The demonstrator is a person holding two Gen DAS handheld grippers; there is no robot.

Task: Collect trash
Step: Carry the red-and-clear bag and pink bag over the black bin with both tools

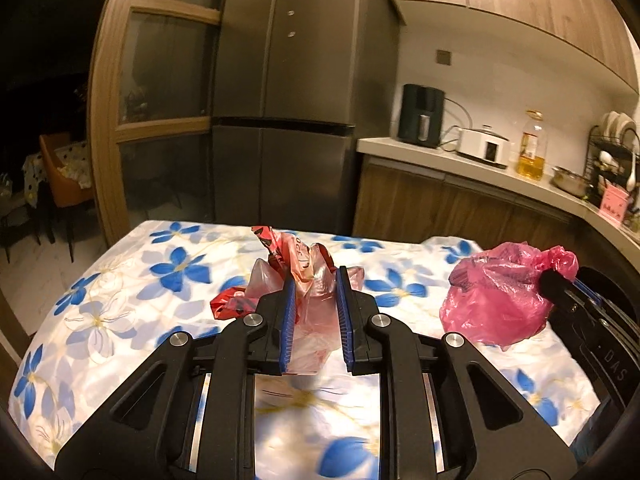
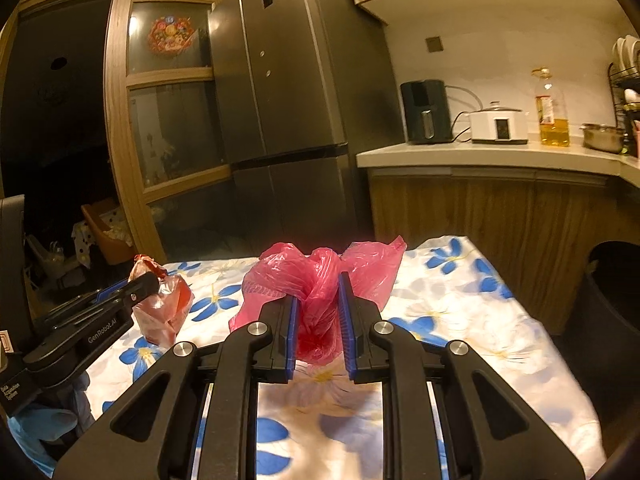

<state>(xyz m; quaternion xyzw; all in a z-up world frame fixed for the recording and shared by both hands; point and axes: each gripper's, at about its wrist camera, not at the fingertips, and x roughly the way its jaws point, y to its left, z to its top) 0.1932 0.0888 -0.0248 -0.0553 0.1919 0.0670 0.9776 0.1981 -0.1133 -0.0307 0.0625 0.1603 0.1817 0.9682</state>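
Observation:
My left gripper [image 1: 316, 276] is shut on a thin, clear-pink plastic bag [image 1: 308, 320] with red wrappers [image 1: 280, 246] poking out of its top. The bag sits bunched between the blue pads over the flowered tablecloth [image 1: 120, 280]. The right wrist view shows that same gripper [image 2: 146, 282] at the left, pinching the clear bag [image 2: 168, 312] near its neck. My right gripper [image 2: 318, 292] is shut on the twisted neck of a bright pink plastic bag [image 2: 320, 320]. From the left wrist view, the pink bag [image 1: 496, 296] bulges at the right with the right gripper [image 1: 554, 280] on it.
The table [image 2: 460, 300] under the blue-flower cloth fills the foreground. A dark round bin [image 2: 612, 292] stands off its right edge. Behind are a grey fridge [image 2: 288, 100], a glass-panelled wooden door [image 2: 168, 120] and a counter [image 2: 480, 156] with an air fryer, cooker, oil bottle and pot.

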